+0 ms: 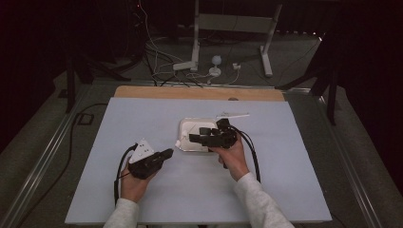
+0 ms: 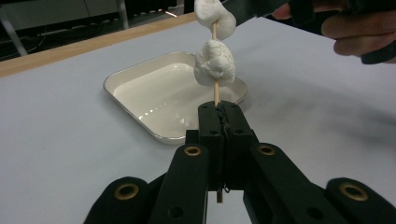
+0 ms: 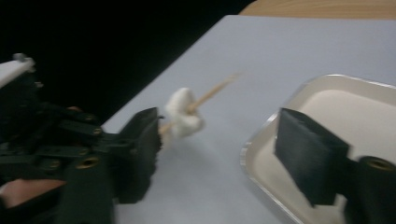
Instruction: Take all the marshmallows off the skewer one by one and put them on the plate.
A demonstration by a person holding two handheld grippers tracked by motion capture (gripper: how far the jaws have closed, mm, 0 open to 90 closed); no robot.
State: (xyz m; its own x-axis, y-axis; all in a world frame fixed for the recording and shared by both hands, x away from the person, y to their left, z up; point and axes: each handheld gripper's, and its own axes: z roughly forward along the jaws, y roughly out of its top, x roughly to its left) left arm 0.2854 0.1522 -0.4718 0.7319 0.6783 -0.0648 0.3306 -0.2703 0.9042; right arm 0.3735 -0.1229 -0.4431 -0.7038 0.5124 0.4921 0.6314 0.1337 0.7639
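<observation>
My left gripper (image 2: 218, 114) is shut on the lower end of a thin wooden skewer (image 2: 215, 91). Two white marshmallows are threaded on it, one low (image 2: 214, 63) and one higher (image 2: 214, 16). In the high view the left gripper (image 1: 166, 154) points toward a shallow white tray (image 1: 186, 127), and a marshmallow (image 1: 178, 142) hangs just off the tray's near left corner. My right gripper (image 3: 224, 154) is open and sits over the tray (image 3: 345, 107). The skewered marshmallow (image 3: 184, 116) is just beyond its left jaw, and nothing is pressed between the pads.
The tray (image 2: 159, 98) looks empty. A thin white stick-like item (image 1: 233, 115) lies on the grey table cover behind the tray. A wooden table edge (image 1: 199, 92) runs along the back, with cables and stand legs on the floor beyond.
</observation>
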